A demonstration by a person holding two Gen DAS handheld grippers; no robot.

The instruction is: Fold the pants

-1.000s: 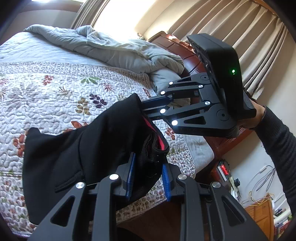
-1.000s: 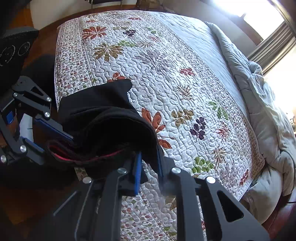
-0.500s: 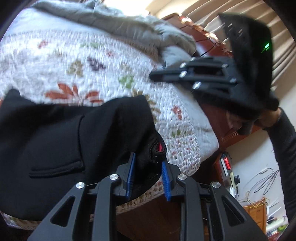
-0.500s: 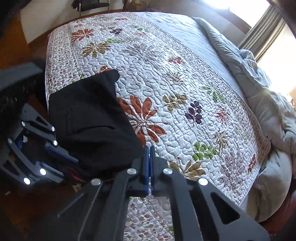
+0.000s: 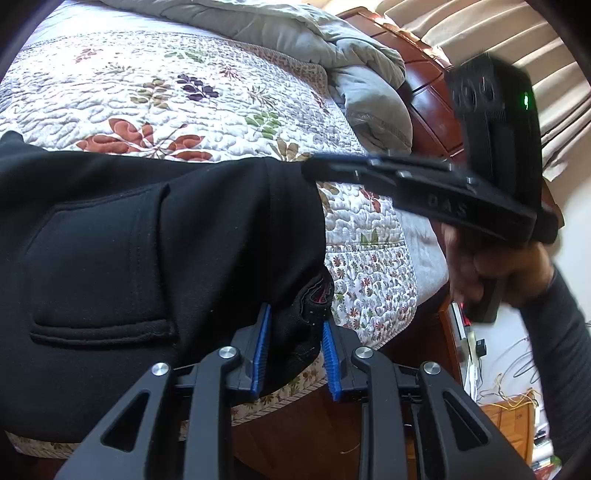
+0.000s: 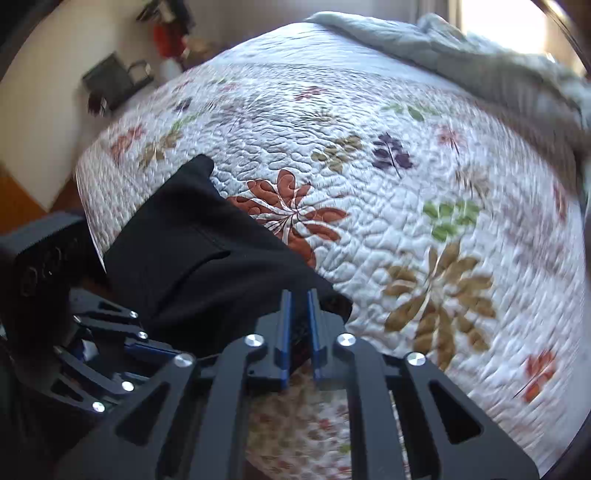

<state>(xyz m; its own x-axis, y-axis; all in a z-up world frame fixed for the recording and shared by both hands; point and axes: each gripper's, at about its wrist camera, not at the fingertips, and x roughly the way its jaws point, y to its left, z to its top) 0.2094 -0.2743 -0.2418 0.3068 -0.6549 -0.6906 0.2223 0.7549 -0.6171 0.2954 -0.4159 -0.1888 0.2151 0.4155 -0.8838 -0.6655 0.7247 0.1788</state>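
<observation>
Black pants (image 5: pixel 147 251) lie on the near edge of the quilted bed, waistband end toward me, a back pocket showing. My left gripper (image 5: pixel 293 354) is shut on the bunched waistband corner with red lining. My right gripper (image 6: pixel 298 332) has its blue pads a small gap apart at the other waistband corner; the black cloth (image 6: pixel 207 258) lies in front of them. Whether cloth sits between them is unclear. The right gripper also shows in the left wrist view (image 5: pixel 332 171), above the pants' right edge.
The floral quilt (image 6: pixel 406 192) covers the bed. A grey duvet (image 5: pixel 295 33) is heaped at the far side by the wooden headboard (image 5: pixel 432 96). Wood floor, cables and a small cabinet (image 5: pixel 509 424) lie off the bed's right edge.
The pants have come down from a lifted bunch to lie spread on the quilt. The right gripper let go, closed empty, then returned to the waistband corner with pads slightly apart.
</observation>
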